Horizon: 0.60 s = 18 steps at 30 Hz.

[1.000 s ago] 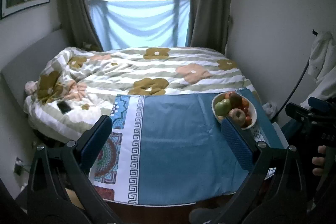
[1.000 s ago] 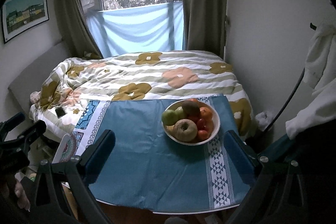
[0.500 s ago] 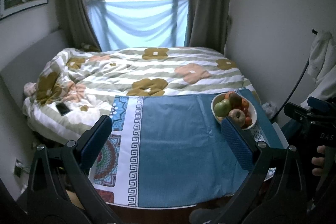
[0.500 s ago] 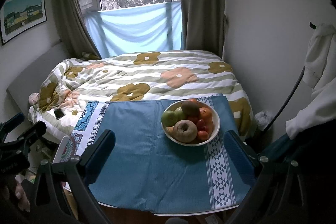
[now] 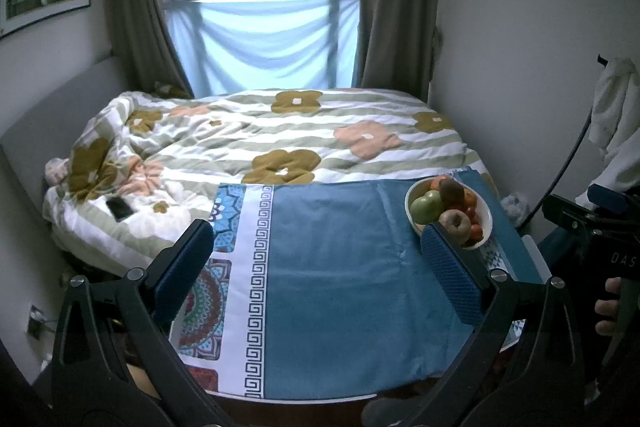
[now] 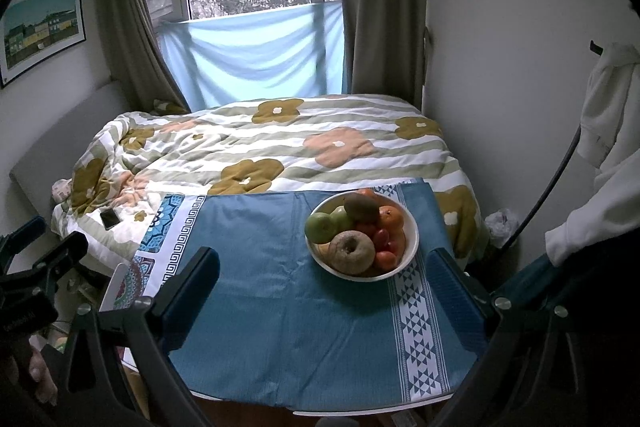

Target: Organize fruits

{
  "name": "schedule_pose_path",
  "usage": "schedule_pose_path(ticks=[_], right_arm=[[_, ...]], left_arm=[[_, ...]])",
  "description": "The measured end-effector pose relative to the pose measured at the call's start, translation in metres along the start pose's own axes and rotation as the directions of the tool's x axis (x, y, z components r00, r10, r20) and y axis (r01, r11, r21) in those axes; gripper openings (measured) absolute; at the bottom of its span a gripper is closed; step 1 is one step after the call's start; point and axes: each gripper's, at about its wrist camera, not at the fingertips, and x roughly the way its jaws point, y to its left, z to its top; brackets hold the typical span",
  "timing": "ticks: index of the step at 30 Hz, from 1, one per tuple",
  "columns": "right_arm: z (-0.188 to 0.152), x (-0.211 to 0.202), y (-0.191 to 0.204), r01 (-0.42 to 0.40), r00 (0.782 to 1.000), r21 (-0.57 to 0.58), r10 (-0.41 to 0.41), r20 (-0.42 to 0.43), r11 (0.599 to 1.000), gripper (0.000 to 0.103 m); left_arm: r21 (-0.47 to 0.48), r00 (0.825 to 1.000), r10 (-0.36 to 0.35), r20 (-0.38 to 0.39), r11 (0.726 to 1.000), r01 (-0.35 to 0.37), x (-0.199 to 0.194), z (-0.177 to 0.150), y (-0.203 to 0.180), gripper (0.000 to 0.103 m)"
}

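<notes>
A white bowl (image 6: pixel 411 247) heaped with fruit stands on a table under a blue cloth (image 6: pixel 280 307). In it I see green apples (image 6: pixel 320 227), a brownish apple (image 6: pixel 354 251), a kiwi-like brown fruit (image 6: pixel 361 209), oranges (image 6: pixel 390 218) and small red fruits (image 6: pixel 380 235). My right gripper (image 6: pixel 324 281) hangs open just short of the bowl, nothing between its fingers. The left wrist view shows the same bowl (image 5: pixel 486 217) at the table's right side; my left gripper (image 5: pixel 316 255) is open over the bare cloth, its right fingertip (image 5: pixel 434 239) near the bowl's front rim.
Behind the table lies a bed with a flowered quilt (image 5: pixel 280 139) and a phone (image 5: pixel 119 207) on it. A window with grey curtains (image 6: pixel 380 7) is at the back. White clothing (image 6: pixel 608 131) hangs at the right wall. The other gripper (image 5: pixel 592 223) shows at the right edge.
Both grippers have drifted slightly forward toward the table; the bowl looks a little closer in the right wrist view. Neither gripper has closed and nothing has been picked up.
</notes>
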Motion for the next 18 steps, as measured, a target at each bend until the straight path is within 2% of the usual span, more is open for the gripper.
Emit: schedule_pose_path(ticks=[18], right_arm=[[0.0015, 0.0039, 0.0039, -0.011, 1.000, 0.000, 0.011, -0.004, 1.000, 0.102]], left_arm=[[0.002, 1.000, 0.010, 0.003, 1.000, -0.010, 0.0020, 0.0013, 0.0097, 0.103]])
